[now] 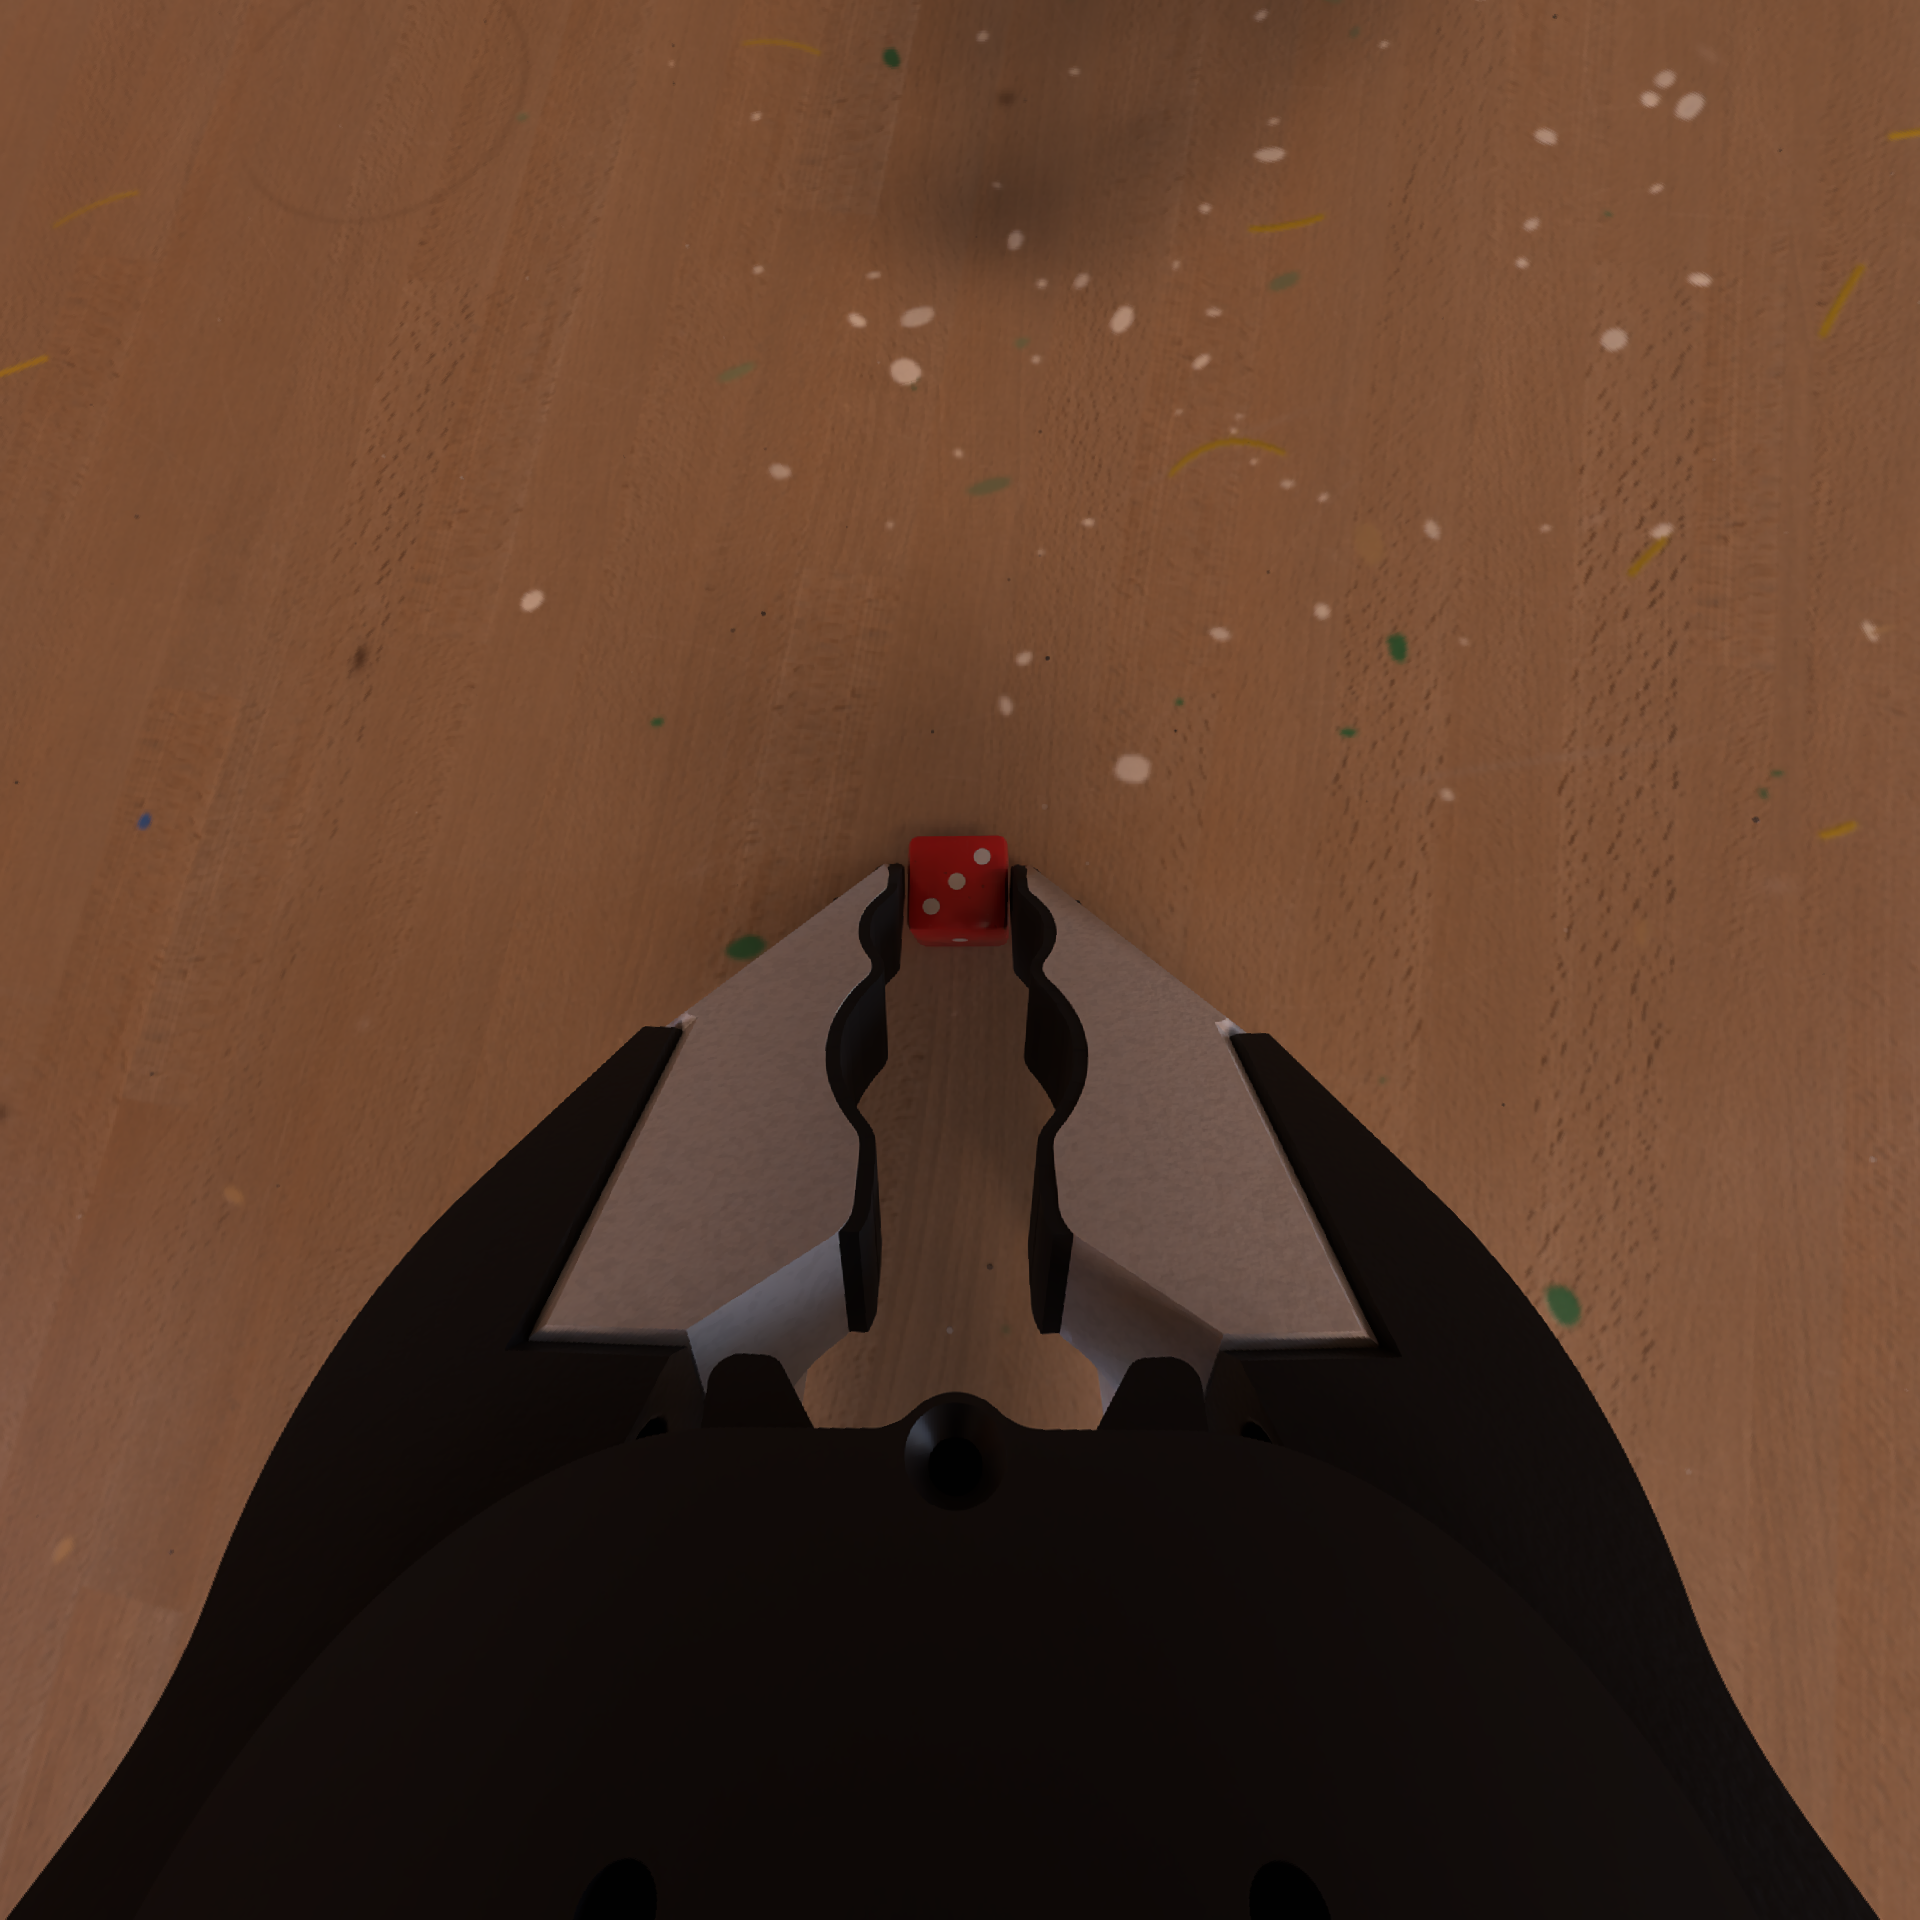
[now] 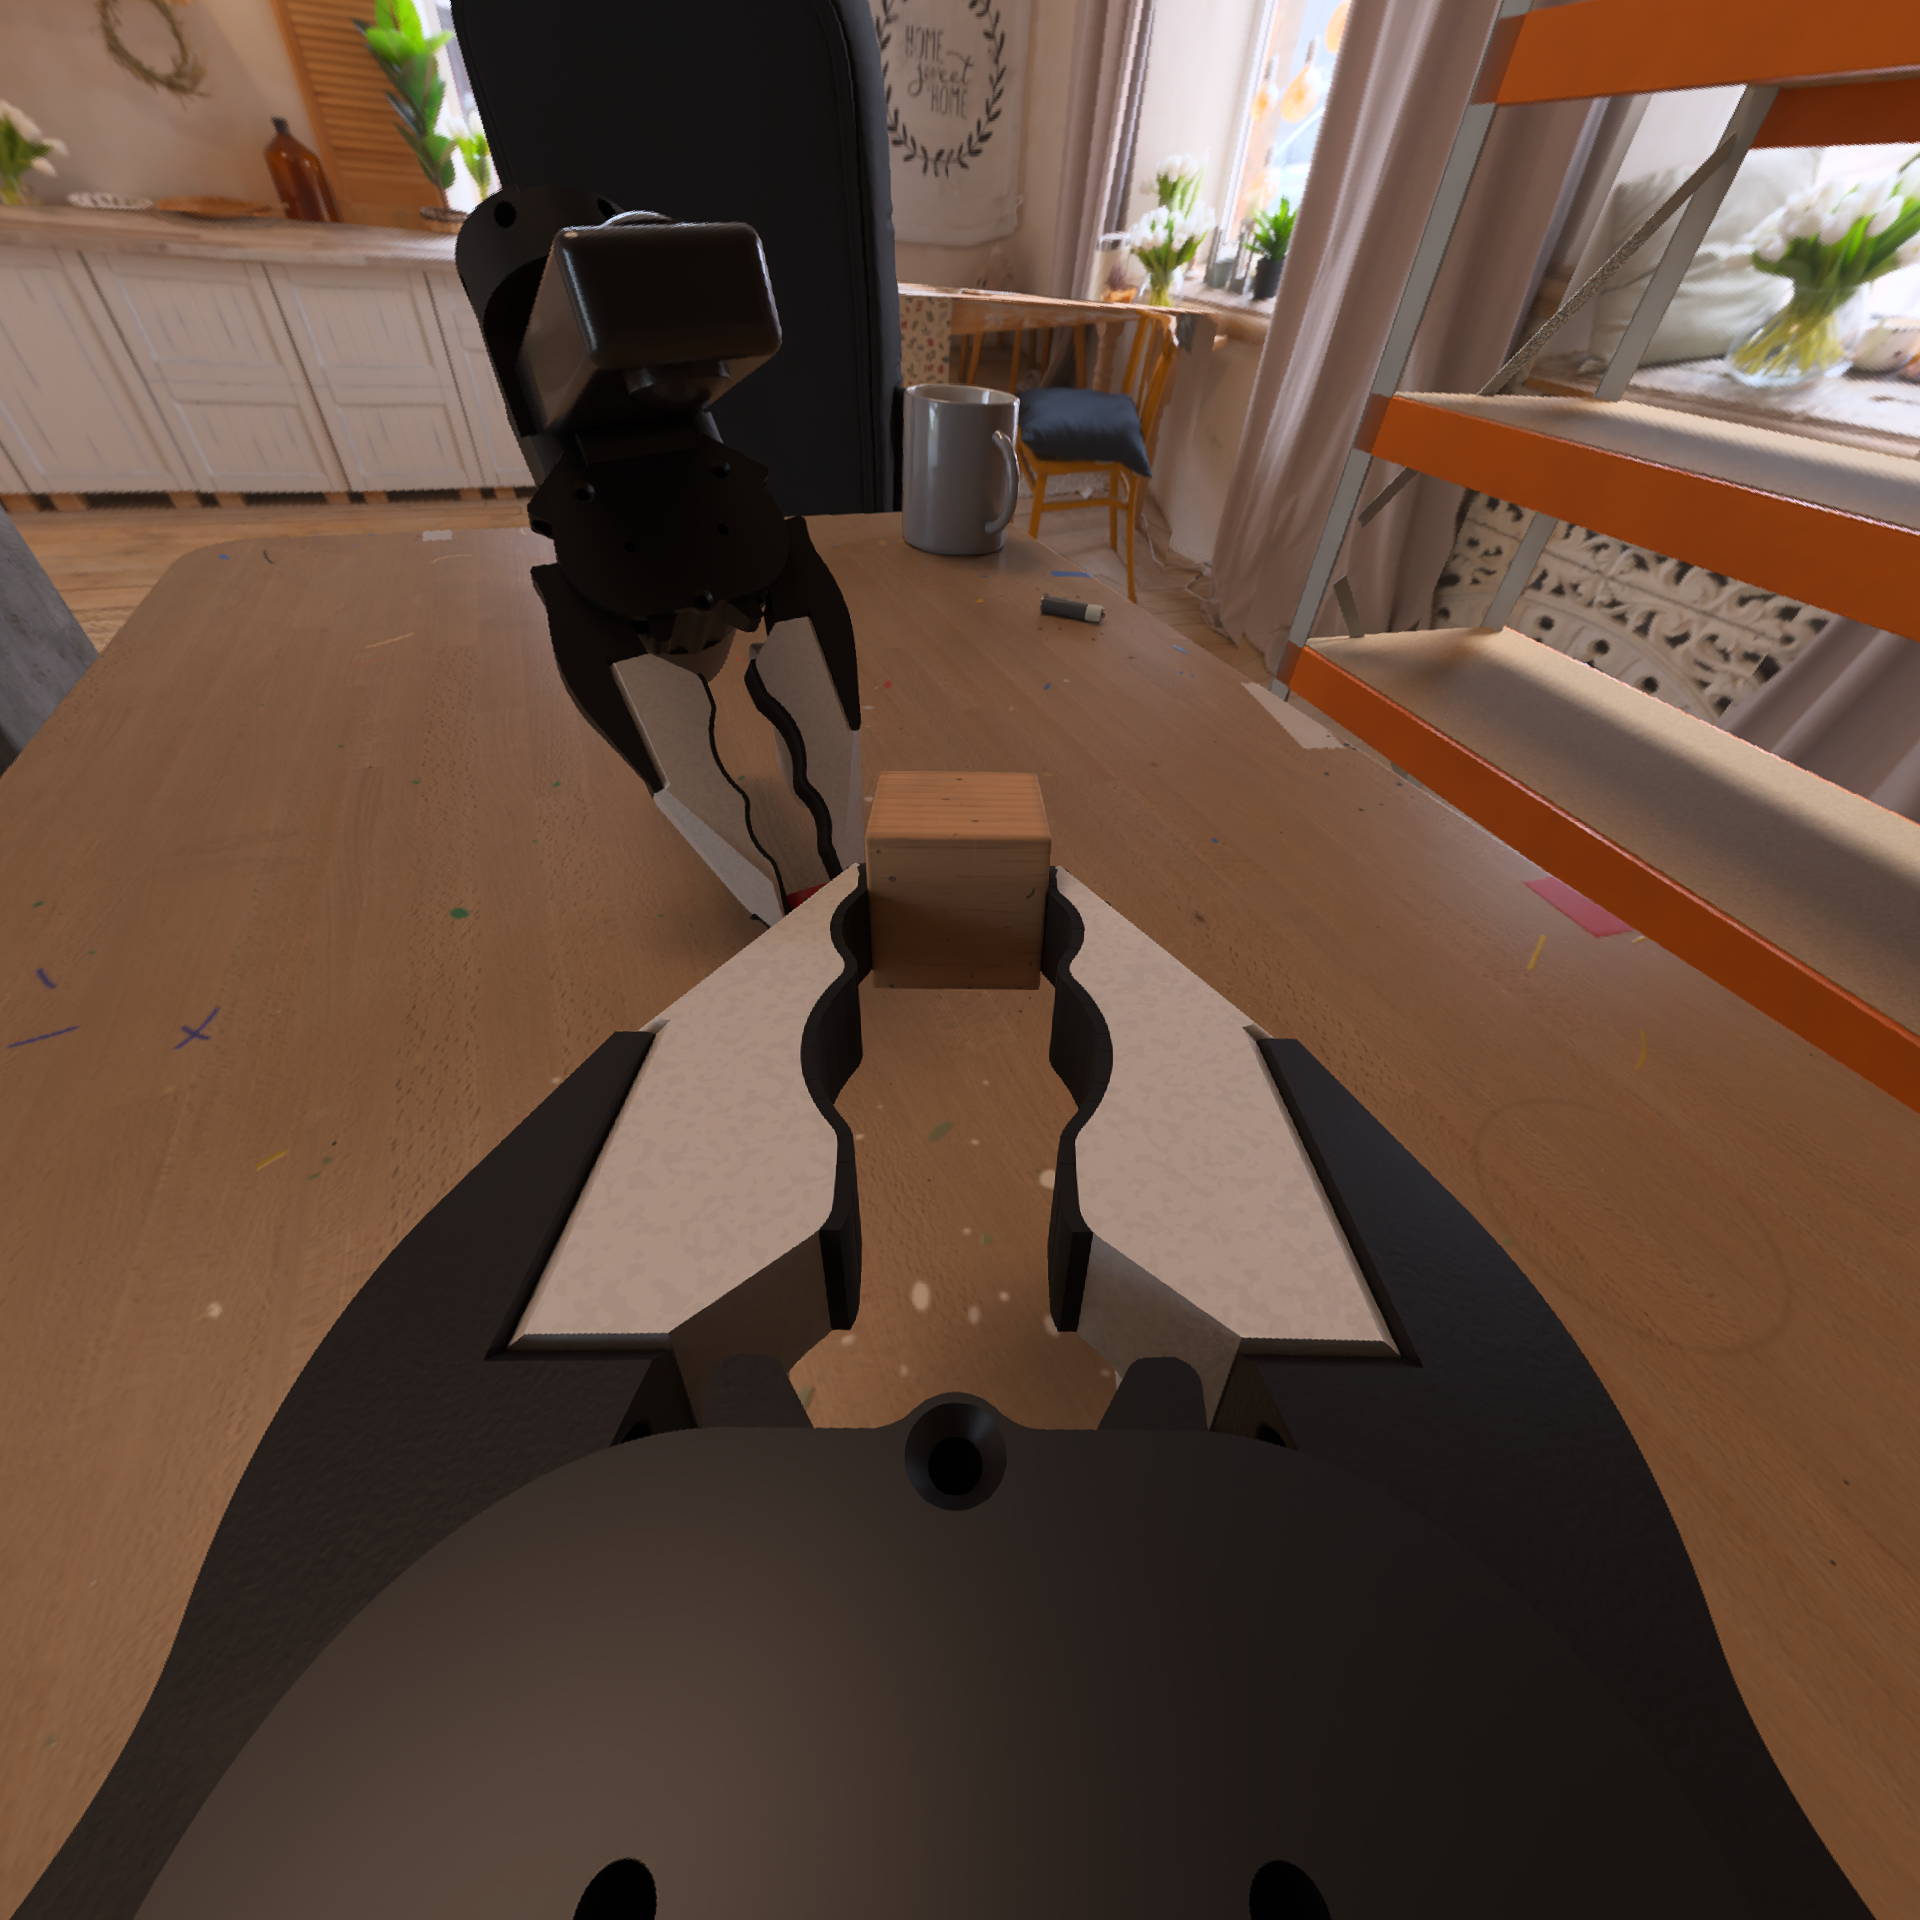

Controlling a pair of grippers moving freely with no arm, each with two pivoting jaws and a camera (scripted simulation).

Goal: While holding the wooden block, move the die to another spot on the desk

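A small red die [image 1: 957,890] with white pips sits between the fingertips of my left gripper [image 1: 958,904], which is shut on it and points steeply down at the wooden desk [image 1: 416,623]. In the right wrist view the left gripper [image 2: 802,894] stands just left of and behind the block, its tips close to the desk, with a bit of red die [image 2: 805,896] showing. My right gripper [image 2: 956,914] is shut on a light wooden block [image 2: 956,831], a cube held by its two sides at the fingertips.
A grey mug [image 2: 956,468] stands at the desk's far edge, with a small dark cylinder [image 2: 1072,610] lying near it. An orange shelf rack [image 2: 1621,499] runs along the right side. A pink slip [image 2: 1574,904] lies on the right. A black chair back [image 2: 675,104] is behind the desk.
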